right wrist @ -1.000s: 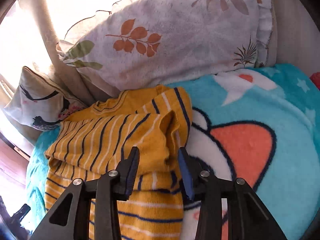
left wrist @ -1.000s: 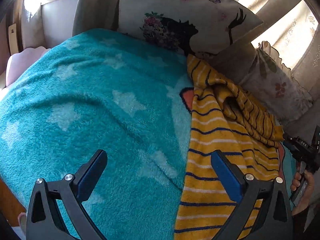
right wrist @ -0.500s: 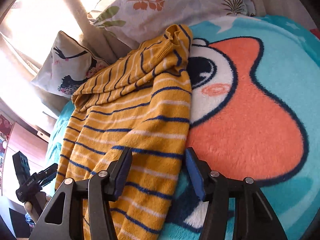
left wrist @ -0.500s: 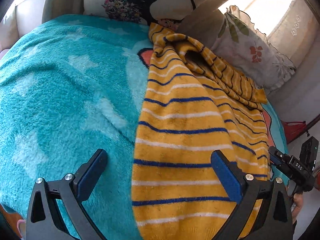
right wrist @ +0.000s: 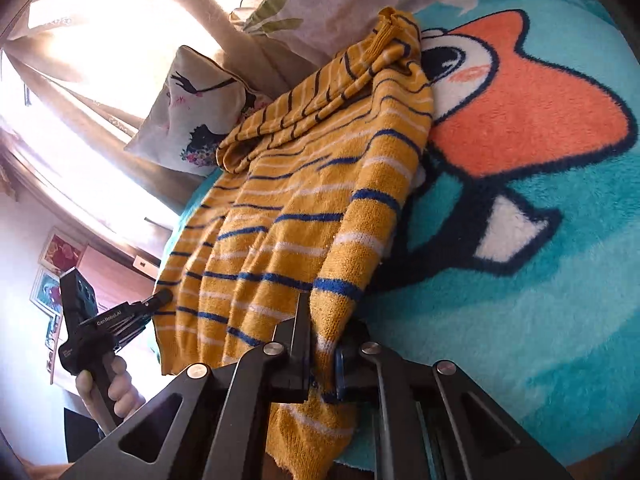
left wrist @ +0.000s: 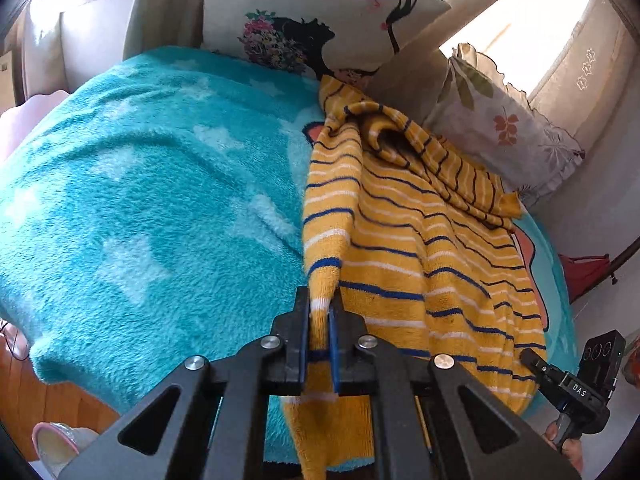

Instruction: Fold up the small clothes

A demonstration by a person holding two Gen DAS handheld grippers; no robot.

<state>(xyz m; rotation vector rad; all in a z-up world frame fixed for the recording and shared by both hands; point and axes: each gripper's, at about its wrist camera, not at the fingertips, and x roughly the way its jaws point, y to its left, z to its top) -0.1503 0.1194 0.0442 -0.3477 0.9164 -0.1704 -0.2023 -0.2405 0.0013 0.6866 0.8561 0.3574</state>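
A yellow sweater (left wrist: 420, 248) with blue and white stripes lies on a turquoise fleece blanket (left wrist: 140, 200), stretching away from both tongs toward two pillows. The left tongs (left wrist: 319, 320) are closed on the sweater's near left edge, pinching a raised fold. The right tongs (right wrist: 323, 344) are closed on its near right edge, beside the blanket's orange cartoon patch (right wrist: 532, 120). Ahead of the left tongs, a pillow with a black silhouette print (left wrist: 320, 20); further right, a leaf-print pillow (left wrist: 504, 128). Seen from the right, the left tool's handle reads "GenRobot.AI" (right wrist: 109, 317); seen from the left, the right tool reads "DAS" (left wrist: 579, 390).
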